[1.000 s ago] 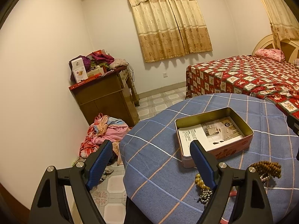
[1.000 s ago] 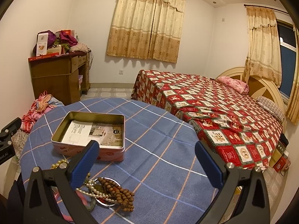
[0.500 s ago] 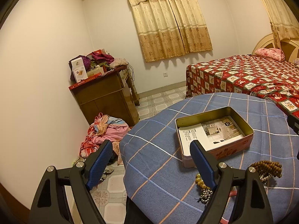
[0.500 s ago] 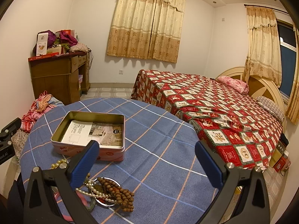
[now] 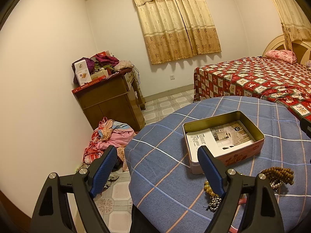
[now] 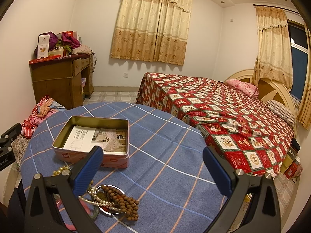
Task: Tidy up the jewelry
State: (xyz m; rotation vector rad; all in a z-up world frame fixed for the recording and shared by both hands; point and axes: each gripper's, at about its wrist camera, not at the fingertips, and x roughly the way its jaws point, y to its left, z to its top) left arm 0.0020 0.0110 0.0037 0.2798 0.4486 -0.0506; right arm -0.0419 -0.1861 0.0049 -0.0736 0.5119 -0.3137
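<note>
An open pink tin (image 5: 239, 156) (image 6: 114, 160) with a printed leaflet inside sits on the round table covered in blue checked cloth (image 5: 161, 167) (image 6: 165, 147). Near the table's front edge lies a heap of jewelry: brown wooden beads (image 6: 121, 202) (image 5: 279, 172), a pearl strand (image 6: 93, 200), yellow beads (image 5: 209, 189), a silver bead bracelet (image 5: 214, 203) and a pink bangle (image 6: 84, 206). My left gripper (image 5: 158, 168) hangs open over the table's left edge, left of the heap. Above the cloth, right of the heap, my right gripper (image 6: 153, 169) is open and holds nothing.
A wooden cabinet (image 5: 110, 104) piled with clothes and boxes stands by the left wall, with a heap of clothes (image 5: 108, 137) on the tiled floor beside it. A bed with a red patterned cover (image 6: 223, 114) lies right of the table.
</note>
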